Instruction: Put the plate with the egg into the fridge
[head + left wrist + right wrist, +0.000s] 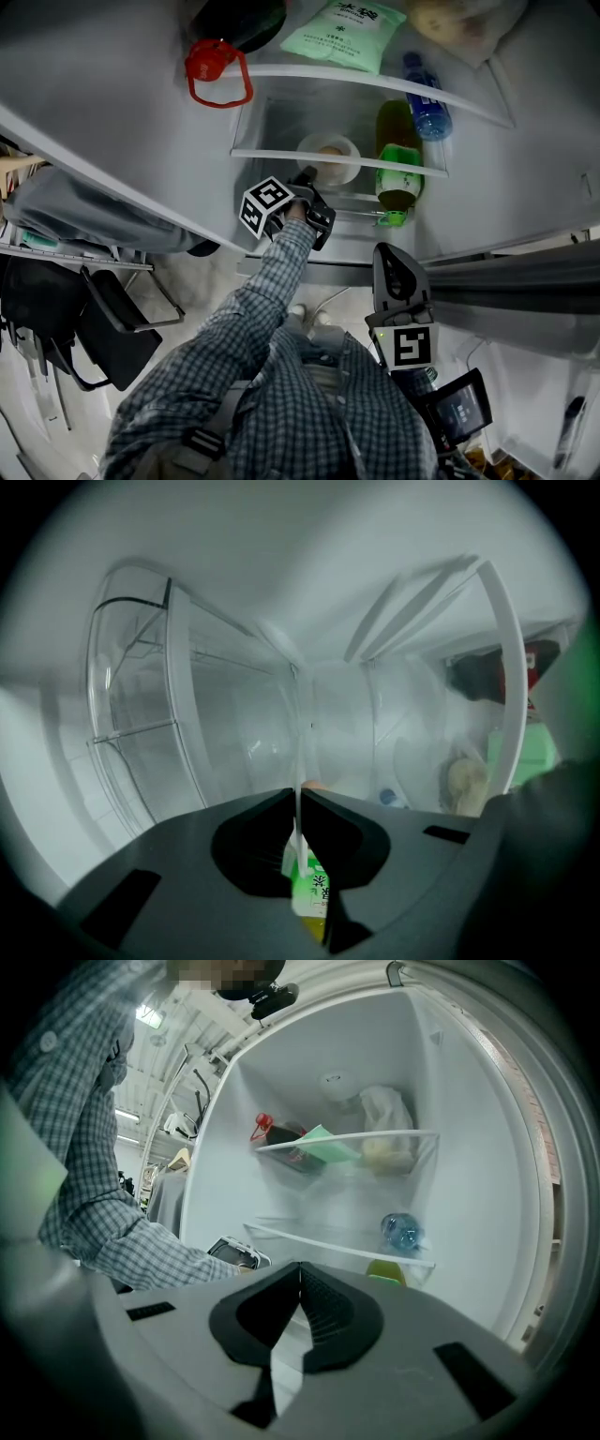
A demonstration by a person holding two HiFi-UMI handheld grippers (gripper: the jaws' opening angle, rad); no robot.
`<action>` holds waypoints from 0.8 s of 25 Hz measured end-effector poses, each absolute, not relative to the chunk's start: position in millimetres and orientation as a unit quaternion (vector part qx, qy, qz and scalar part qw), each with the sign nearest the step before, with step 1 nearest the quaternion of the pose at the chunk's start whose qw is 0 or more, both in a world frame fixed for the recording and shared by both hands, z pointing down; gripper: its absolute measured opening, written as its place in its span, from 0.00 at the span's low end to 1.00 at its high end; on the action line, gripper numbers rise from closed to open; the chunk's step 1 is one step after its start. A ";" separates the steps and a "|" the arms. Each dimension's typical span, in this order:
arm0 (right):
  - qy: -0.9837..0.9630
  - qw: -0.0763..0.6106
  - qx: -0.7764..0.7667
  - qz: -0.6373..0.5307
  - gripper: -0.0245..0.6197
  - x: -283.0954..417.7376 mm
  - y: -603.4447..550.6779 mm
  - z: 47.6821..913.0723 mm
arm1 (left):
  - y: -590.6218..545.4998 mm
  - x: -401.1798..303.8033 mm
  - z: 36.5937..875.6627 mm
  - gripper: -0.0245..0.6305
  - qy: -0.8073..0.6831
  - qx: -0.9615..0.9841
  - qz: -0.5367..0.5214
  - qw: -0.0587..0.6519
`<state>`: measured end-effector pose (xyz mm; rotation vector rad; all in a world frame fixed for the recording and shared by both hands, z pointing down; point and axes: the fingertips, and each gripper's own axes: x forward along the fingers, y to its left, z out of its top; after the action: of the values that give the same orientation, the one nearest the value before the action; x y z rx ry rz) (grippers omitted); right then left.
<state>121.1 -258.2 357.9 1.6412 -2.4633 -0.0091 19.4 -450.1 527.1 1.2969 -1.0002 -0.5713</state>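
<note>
As logged from left: dark jug with red handle at top shelf of open fridge. Below and right of it, left gripper well inside, jaws pinched on near rim of plate; rim shows edge-on as thin white line between jaws in left gripper view. Plate at middle shelf, egg on it. Green bottle just right of plate, blue water bottle above. Right gripper outside fridge, jaws closed together, nothing between.
</note>
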 end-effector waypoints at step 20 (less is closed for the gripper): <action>-0.830 0.083 0.552 -0.005 0.05 113.4 -260.9 354.8 | -452.0 23.3 539.8 0.07 -0.459 0.550 -0.168 0.677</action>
<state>113.4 -260.9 354.8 1.6475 -2.4773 -0.0136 23.3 -452.0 539.8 1.2361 -1.0322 -0.3774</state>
